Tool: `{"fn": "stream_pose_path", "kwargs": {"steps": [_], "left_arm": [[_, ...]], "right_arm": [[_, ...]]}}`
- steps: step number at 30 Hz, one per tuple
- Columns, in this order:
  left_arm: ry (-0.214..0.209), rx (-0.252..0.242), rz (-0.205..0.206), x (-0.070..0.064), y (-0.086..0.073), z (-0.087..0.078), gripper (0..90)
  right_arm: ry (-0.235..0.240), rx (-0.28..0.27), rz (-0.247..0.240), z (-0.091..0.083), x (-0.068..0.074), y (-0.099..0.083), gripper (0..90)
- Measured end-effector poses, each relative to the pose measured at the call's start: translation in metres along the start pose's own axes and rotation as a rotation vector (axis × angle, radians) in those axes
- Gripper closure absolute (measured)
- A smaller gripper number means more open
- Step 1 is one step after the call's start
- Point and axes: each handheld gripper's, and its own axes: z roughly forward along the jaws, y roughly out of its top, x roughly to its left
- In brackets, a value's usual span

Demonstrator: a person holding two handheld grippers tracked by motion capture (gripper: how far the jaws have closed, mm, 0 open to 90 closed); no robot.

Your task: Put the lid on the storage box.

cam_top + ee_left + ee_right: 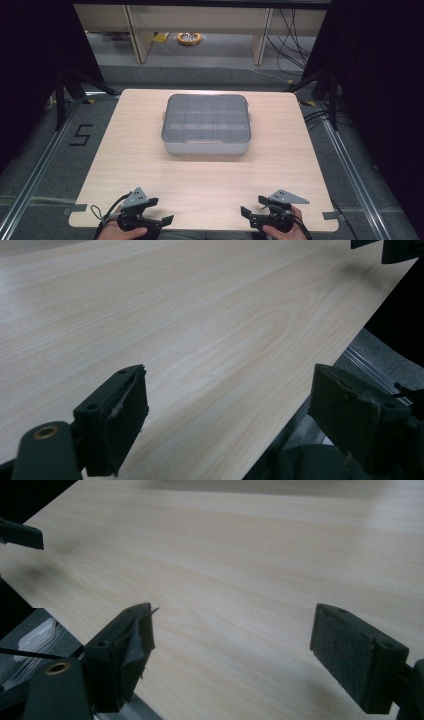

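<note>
High view: left gripper [161, 211] and right gripper [252, 211] rest wide open, empty, at the table's [210, 175] near edge.

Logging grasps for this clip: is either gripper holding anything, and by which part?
Nothing is held: left gripper and right gripper are both open above the table.

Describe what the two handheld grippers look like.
Both the left gripper and the right gripper are black, each topped by a grey three-cornered plate with small holes. Black cables trail from them. Their fingers are blocky, with dark, worn pads.
</note>
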Motion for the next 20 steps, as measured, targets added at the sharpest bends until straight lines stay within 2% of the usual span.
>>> {"fn": "stream_pose_path", "kwargs": {"steps": [1,2,4,5,6,7,8,9,10,13,15,17,18,19,20], "left_arm": [[-0.003,-0.004,-0.002,0.0001,-0.0007,-0.0002,15.2],[0.001,0.005,0.007,0.0008,-0.0013,-0.0014,15.1],[-0.001,-0.007,-0.001,0.0002,-0.0027,-0.0015,15.1],[-0.001,-0.004,-0.004,-0.0001,-0.0031,-0.002,15.2],[0.002,0.004,0.005,0.0005,-0.0034,-0.0031,15.2],[0.002,0.001,0.007,0.0007,-0.0037,-0.0035,15.2],[0.005,0.003,0.007,0.0005,-0.0036,-0.0043,15.1],[0.002,0.008,0.007,0.0009,-0.0033,-0.0047,15.2],[0.008,0.004,0.004,0.0005,-0.0034,-0.0047,15.1],[0.007,-0.005,-0.004,0.0006,-0.0033,-0.0045,15.1],[0.007,0.004,0.006,0.0017,-0.0032,-0.0051,15.1],[0.005,0.0,0.001,0.0017,-0.0033,-0.0049,15.2],[0.006,0.002,0.003,0.0018,-0.0032,-0.005,15.1],[0.006,0.004,0.004,0.0019,-0.0031,-0.005,15.1],[0.005,-0.004,-0.007,0.001,-0.0032,-0.004,15.1]], "right_arm": [[0.005,-0.001,0.016,-0.0021,0.0018,-0.0014,18.7],[0.023,-0.012,-0.004,-0.0022,0.0,-0.0026,18.7],[0.008,-0.001,-0.004,-0.0039,0.0009,-0.0039,18.6],[0.0,0.017,0.021,-0.0058,0.0034,-0.0043,18.7],[0.0,0.007,-0.001,-0.0061,0.0011,-0.0049,18.8],[0.01,-0.01,0.001,-0.0056,0.0011,-0.0057,18.9],[0.017,-0.009,0.035,-0.0055,0.0036,-0.0066,19.1],[-0.013,-0.005,-0.008,-0.007,0.001,-0.0061,19.2],[0.003,0.005,0.032,-0.0064,0.0032,-0.007,19.4],[0.009,0.002,0.046,-0.0067,0.0034,-0.0071,19.5],[0.01,0.003,0.045,-0.0065,0.0032,-0.0073,19.6],[-0.01,0.013,0.026,-0.0063,0.0021,-0.0075,20.9],[-0.02,0.015,0.037,-0.0046,0.0028,-0.0075,21.5],[-0.019,0.017,0.003,-0.0052,-0.0002,-0.0072,21.6],[-0.015,0.014,0.0,-0.0053,-0.0005,-0.0074,21.7]]}}
